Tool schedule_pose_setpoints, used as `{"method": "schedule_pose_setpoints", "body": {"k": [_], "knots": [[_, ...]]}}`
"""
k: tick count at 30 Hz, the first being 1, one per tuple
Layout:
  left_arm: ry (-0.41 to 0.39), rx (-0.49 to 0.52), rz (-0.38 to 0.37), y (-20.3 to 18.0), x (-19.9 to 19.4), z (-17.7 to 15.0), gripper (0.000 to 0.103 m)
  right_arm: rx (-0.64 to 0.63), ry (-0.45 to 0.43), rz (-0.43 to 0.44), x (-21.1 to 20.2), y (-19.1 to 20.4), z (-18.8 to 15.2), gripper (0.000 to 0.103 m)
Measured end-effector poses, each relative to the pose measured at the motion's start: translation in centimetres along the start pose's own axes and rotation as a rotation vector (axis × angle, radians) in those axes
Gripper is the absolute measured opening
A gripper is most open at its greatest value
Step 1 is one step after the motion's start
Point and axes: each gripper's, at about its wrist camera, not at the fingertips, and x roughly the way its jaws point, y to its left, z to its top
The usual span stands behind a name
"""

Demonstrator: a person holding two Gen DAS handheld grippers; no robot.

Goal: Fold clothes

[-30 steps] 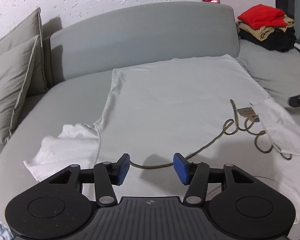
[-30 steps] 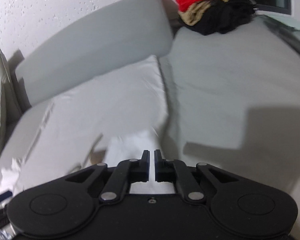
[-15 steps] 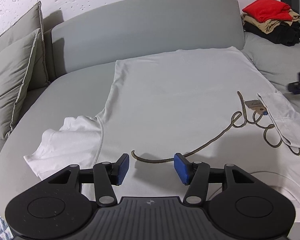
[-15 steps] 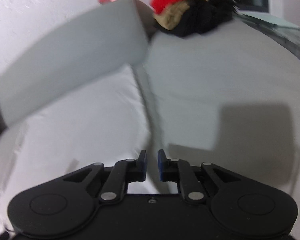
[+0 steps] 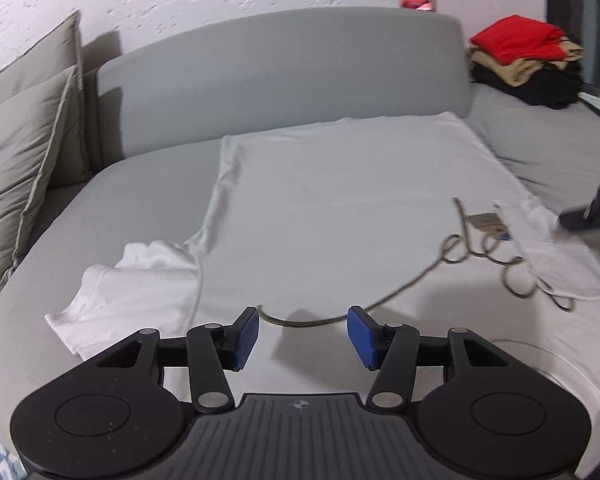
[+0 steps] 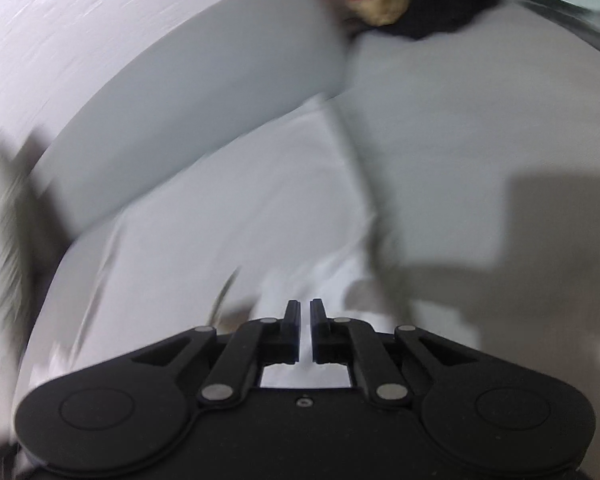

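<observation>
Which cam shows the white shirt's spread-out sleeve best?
Left wrist view: the sleeve lies sharp and fully visible on the sofa, ahead-left of the left gripper. Right wrist view is motion-blurred; that sleeve can't be made out there.

**Where things lie around the shirt**

The shirt (image 5: 340, 208) lies flat on the sofa (image 5: 148, 184). Behind the shirt stands the backrest (image 5: 280, 64). Left of the shirt lean two pillows (image 5: 24, 132). Right of the shirt, far back, sits a pile of clothes (image 5: 528, 64). A cord (image 5: 452, 248) lies on the shirt, before my left gripper (image 5: 302, 334).
</observation>
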Motion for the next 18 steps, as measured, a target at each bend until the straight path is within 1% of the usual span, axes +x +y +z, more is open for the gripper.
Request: {"method": "schedule_pose_setpoints", "body": {"k": [1, 2, 3, 4, 5, 6, 8, 9, 10, 11, 12, 13, 15, 16, 18], "knots": [[0.012, 0.02, -0.019, -0.3, -0.1, -0.2, 0.052, -0.021, 0.026, 0.027, -0.4, 0.5, -1.0, 0.006], [0.051, 0.05, -0.049, -0.7, 0.2, -0.6, 0.049, -0.036, 0.066, 0.045, -0.1, 1.0, -1.8, 0.006], [0.09, 0.079, -0.079, -1.2, 0.5, -0.9, 0.047, -0.053, 0.113, 0.058, 0.4, 1.5, -2.5, 0.007], [0.113, 0.108, -0.095, -1.6, 0.6, -1.3, 0.048, -0.069, 0.16, 0.072, 0.9, 2.1, -3.2, 0.007], [0.105, 0.136, -0.089, -1.9, 0.4, -1.8, 0.048, -0.099, 0.174, 0.073, 1.0, 2.5, -3.7, 0.007], [0.094, 0.144, -0.082, -1.8, 0.0, -2.0, 0.048, -0.112, 0.167, 0.071, 0.7, 2.7, -3.7, 0.007], [0.059, 0.089, -0.065, -0.3, -1.3, -1.8, 0.049, -0.1, 0.138, 0.085, -0.2, 2.5, -3.4, 0.009], [0.041, 0.062, -0.057, 0.5, -2.0, -1.7, 0.049, -0.082, 0.11, 0.107, -0.8, 2.2, -3.4, 0.012], [0.023, 0.035, -0.049, 1.3, -2.6, -1.7, 0.049, -0.063, 0.088, 0.134, -0.9, 2.0, -3.2, 0.018], [0.01, -0.015, -0.039, 2.4, -3.1, -1.6, 0.056, -0.045, 0.07, 0.164, -0.7, 2.0, -2.7, 0.025], [0.007, -0.105, -0.026, 4.2, -3.3, -1.4, 0.064, -0.03, 0.053, 0.192, -0.5, 2.1, -2.4, 0.038], [0.008, -0.201, -0.016, 6.1, -3.4, -1.4, 0.065, -0.026, 0.04, 0.212, -0.4, 2.1, -2.2, 0.043], [0.013, -0.412, 0.013, 10.2, -3.3, -2.1, 0.064, -0.035, 0.021, 0.229, -0.1, 2.8, -2.0, 0.044], [0.012, -0.516, 0.032, 12.2, -3.2, -2.6, 0.064, -0.029, 0.013, 0.237, 0.3, 3.0, -1.8, 0.046], [0.002, -0.688, 0.086, 15.4, -3.2, -3.8, 0.061, 0.006, 0.018, 0.263, 1.3, 3.2, -1.6, 0.049]]}}
